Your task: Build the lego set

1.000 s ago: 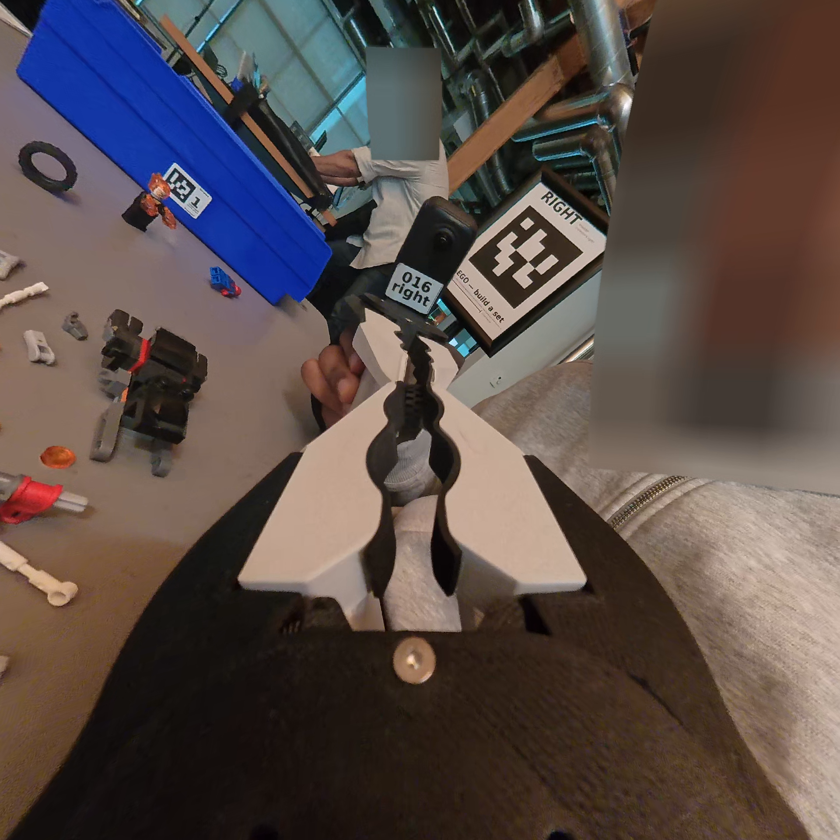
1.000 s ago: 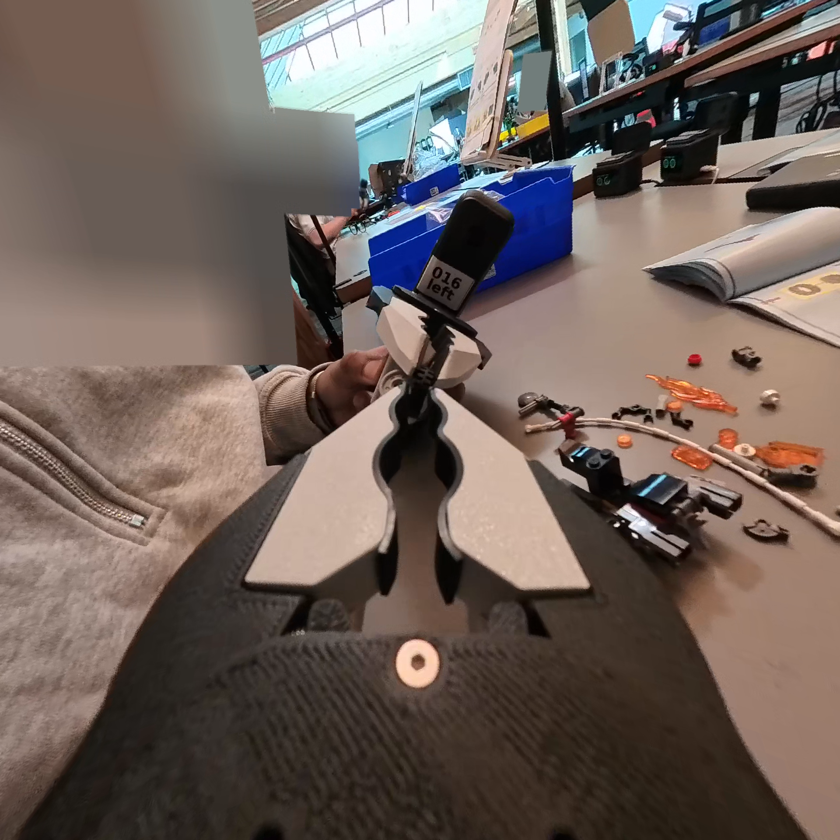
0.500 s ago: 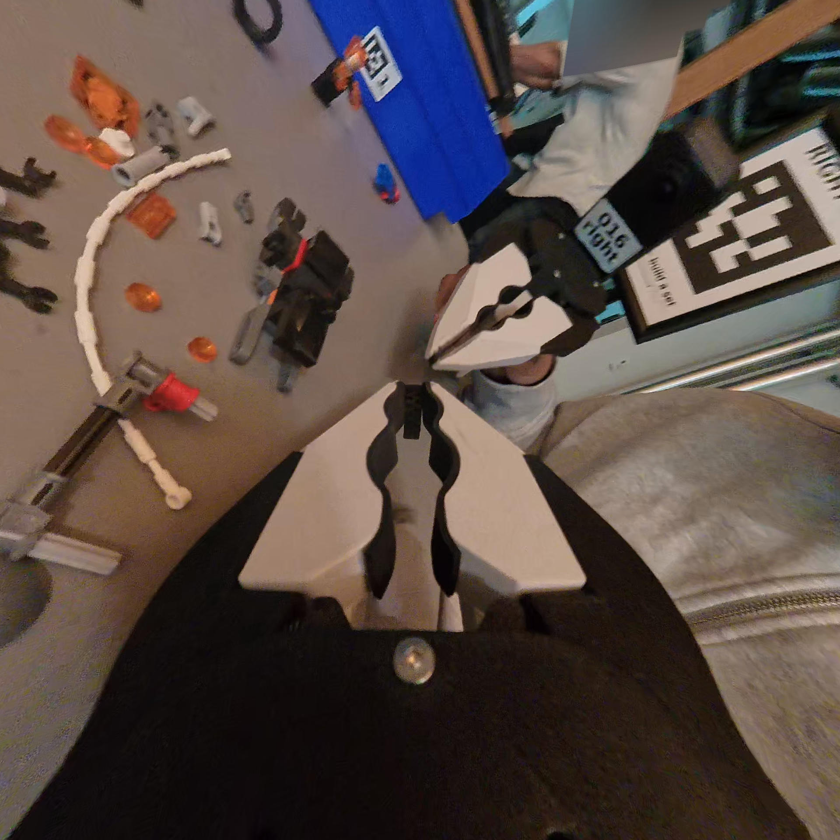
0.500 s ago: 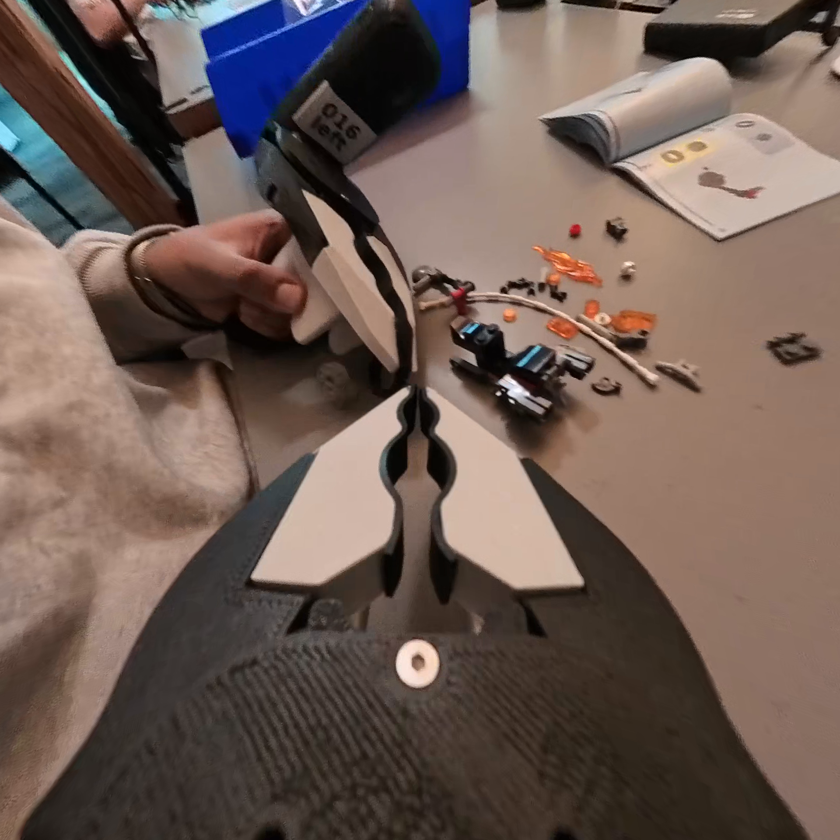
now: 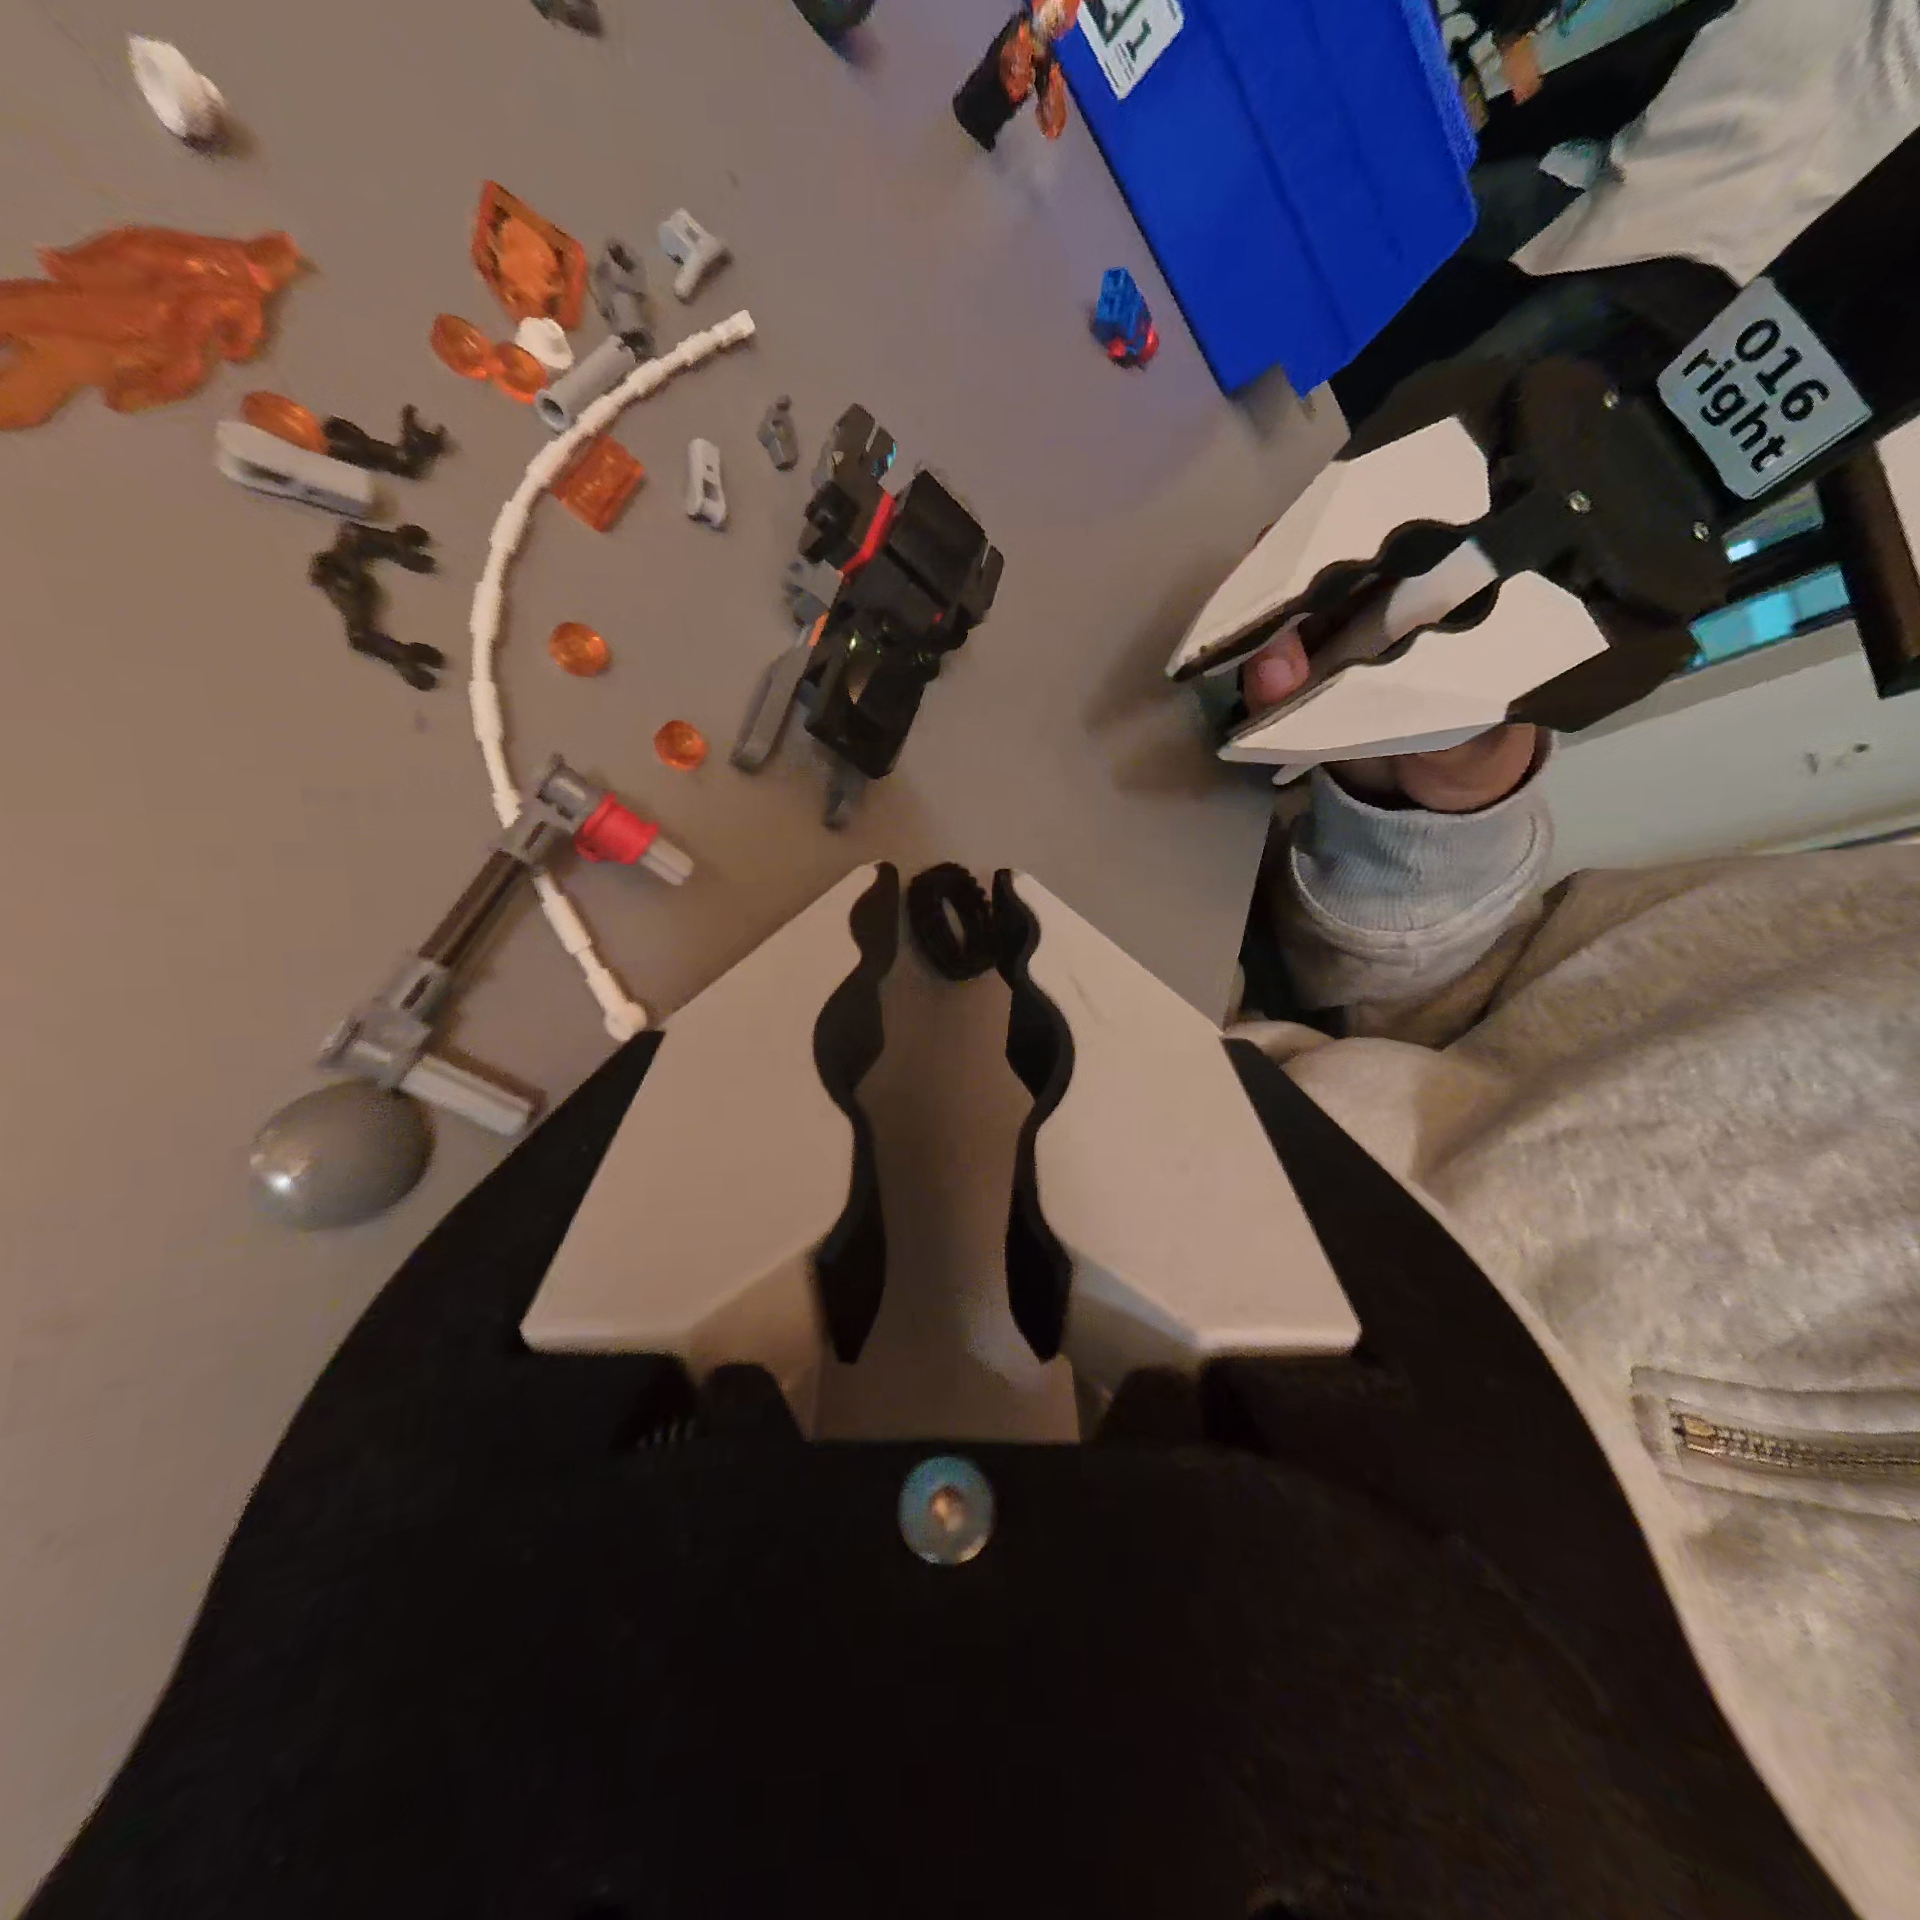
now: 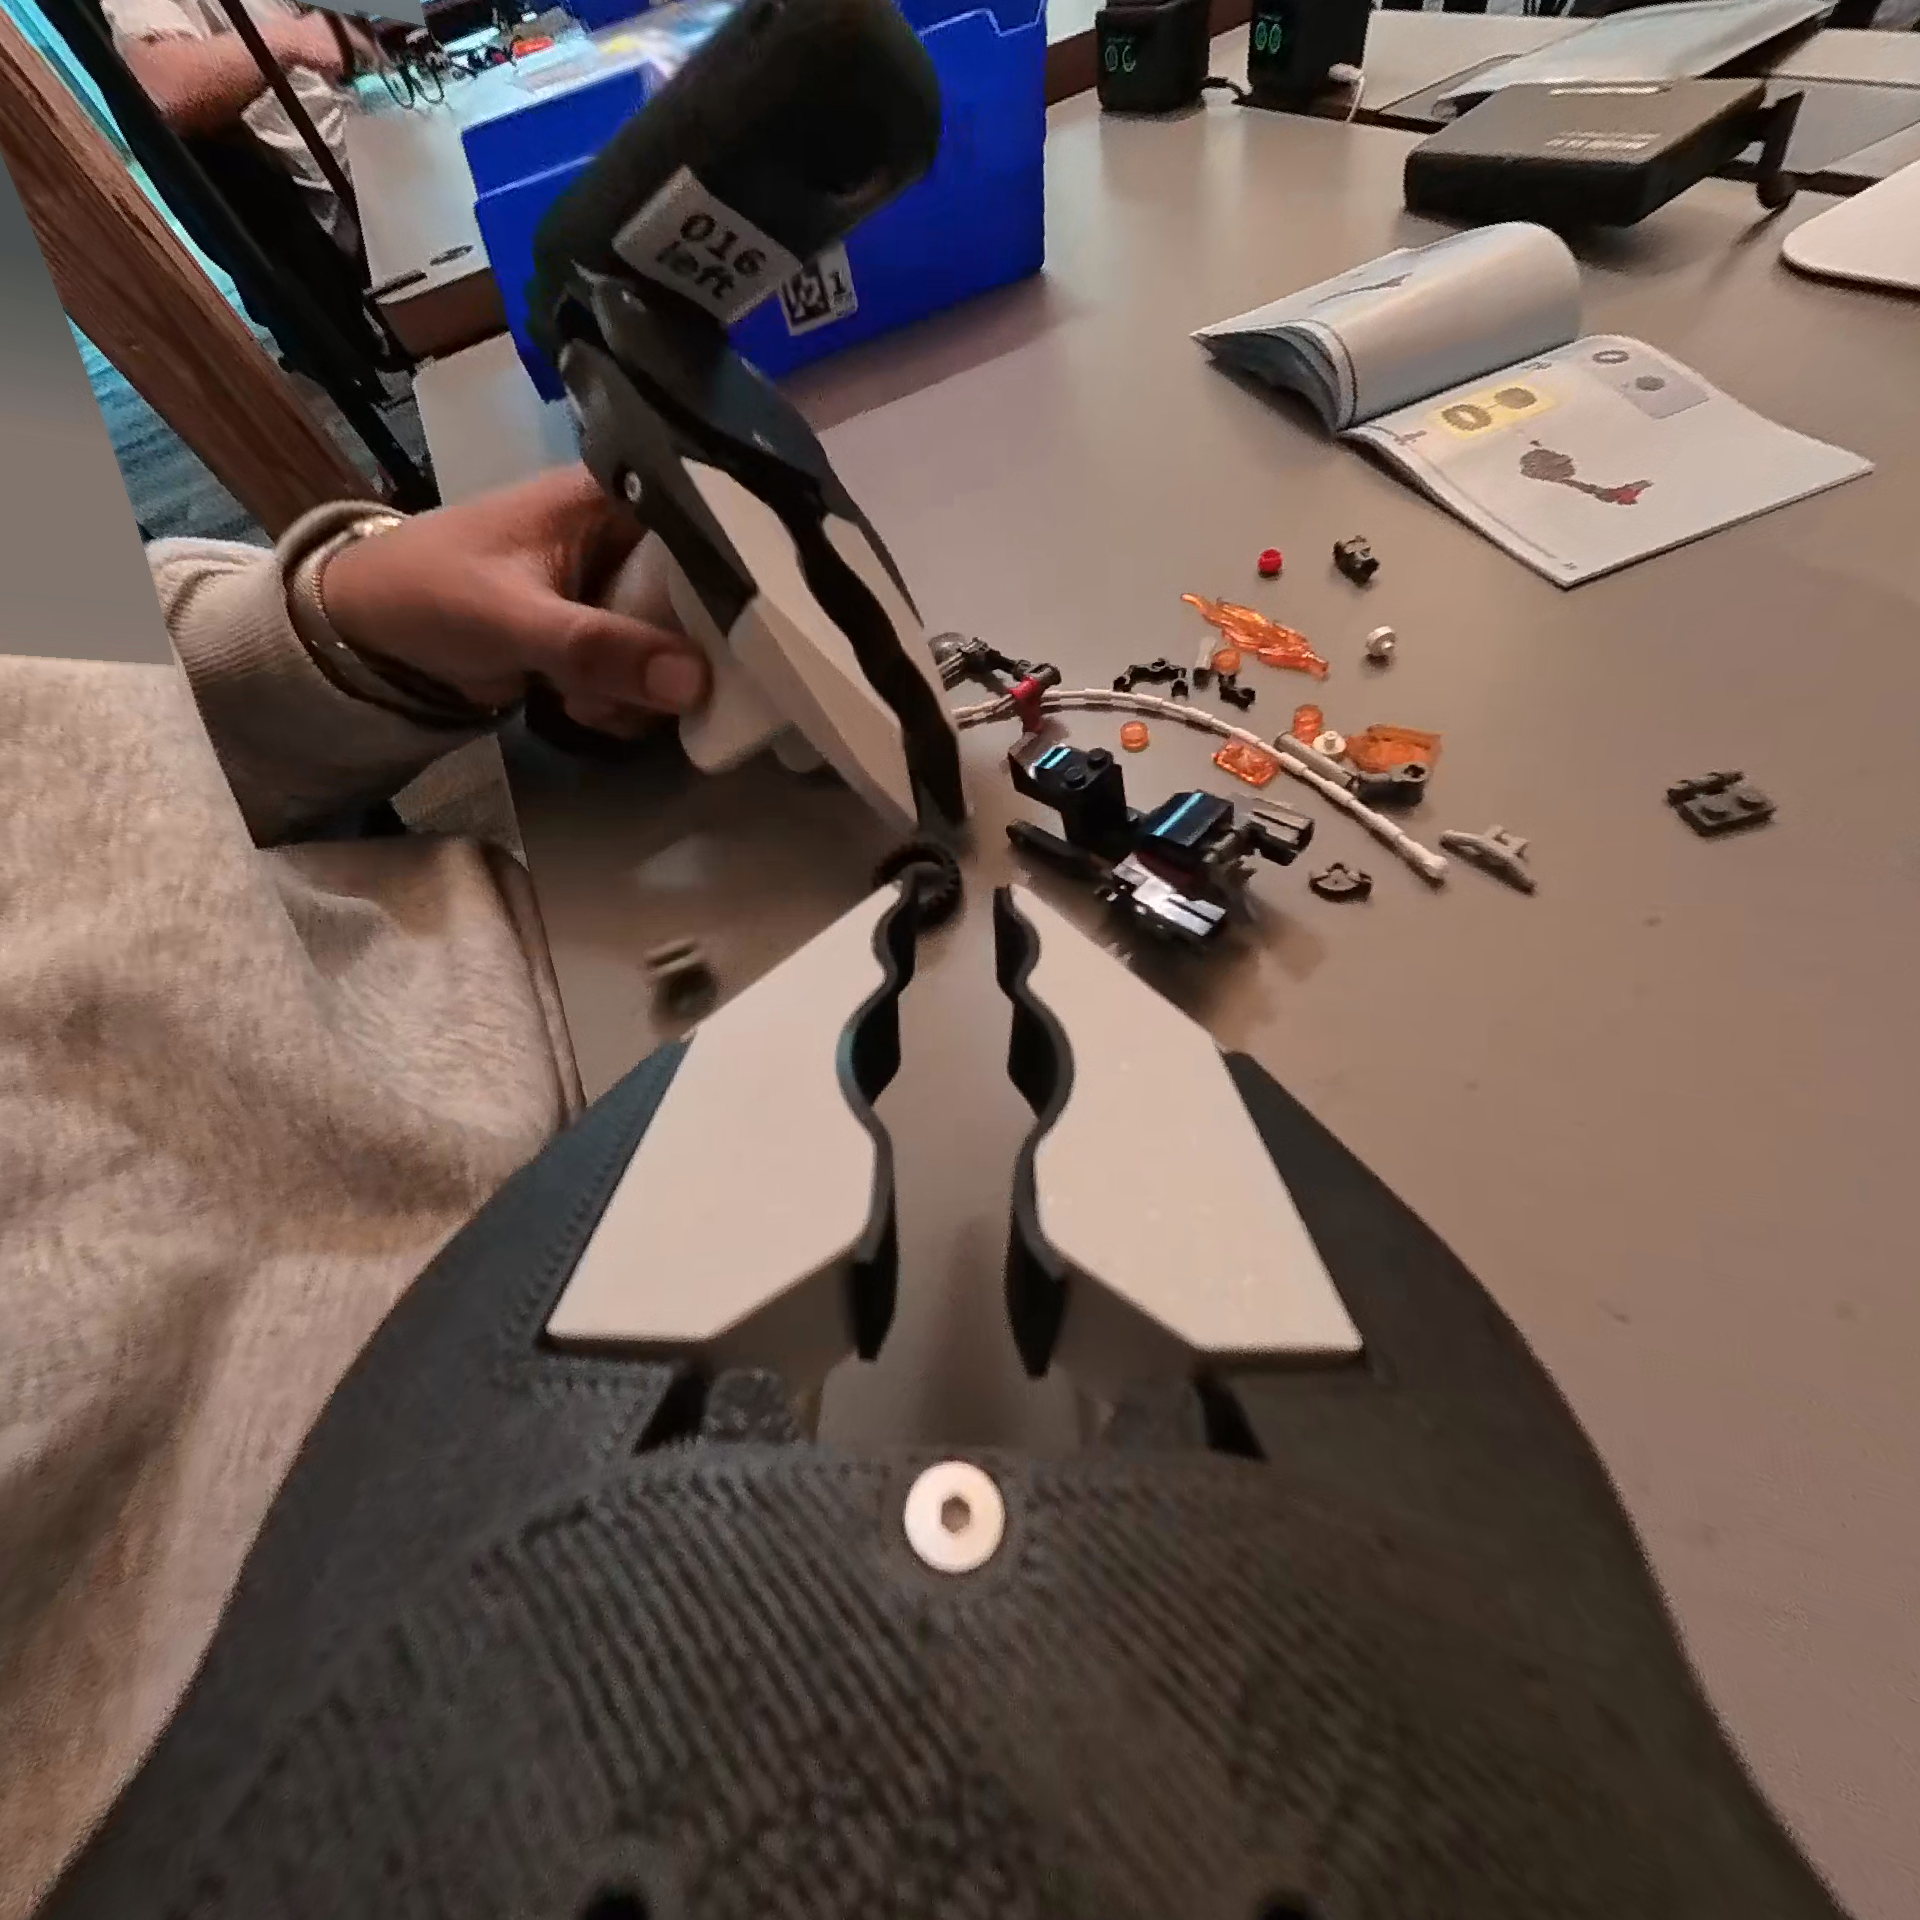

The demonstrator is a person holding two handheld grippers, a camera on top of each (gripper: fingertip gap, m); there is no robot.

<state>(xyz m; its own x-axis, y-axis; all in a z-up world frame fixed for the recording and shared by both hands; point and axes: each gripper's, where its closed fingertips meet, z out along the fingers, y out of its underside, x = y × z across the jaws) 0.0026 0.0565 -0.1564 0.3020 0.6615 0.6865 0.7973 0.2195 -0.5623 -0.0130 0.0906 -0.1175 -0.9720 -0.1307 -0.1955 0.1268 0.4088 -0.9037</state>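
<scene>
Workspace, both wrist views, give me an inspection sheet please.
Surface: grey table, Lego parts loose across it.
Job's things: black part-built model; small black tyre between the left gripper's tips; white segmented hose; orange flame piece; open instruction booklet.
Clutter: blue bin; black devices at the far edge.
Grippers: left gripper open around the tyre; right gripper open.
Cables: nothing seen.
Surroundings: other desks, another person.

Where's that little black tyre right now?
In the left wrist view the small black tyre lies on the grey table between the open left gripper's fingertips, just nearer than the black lego model.
</scene>
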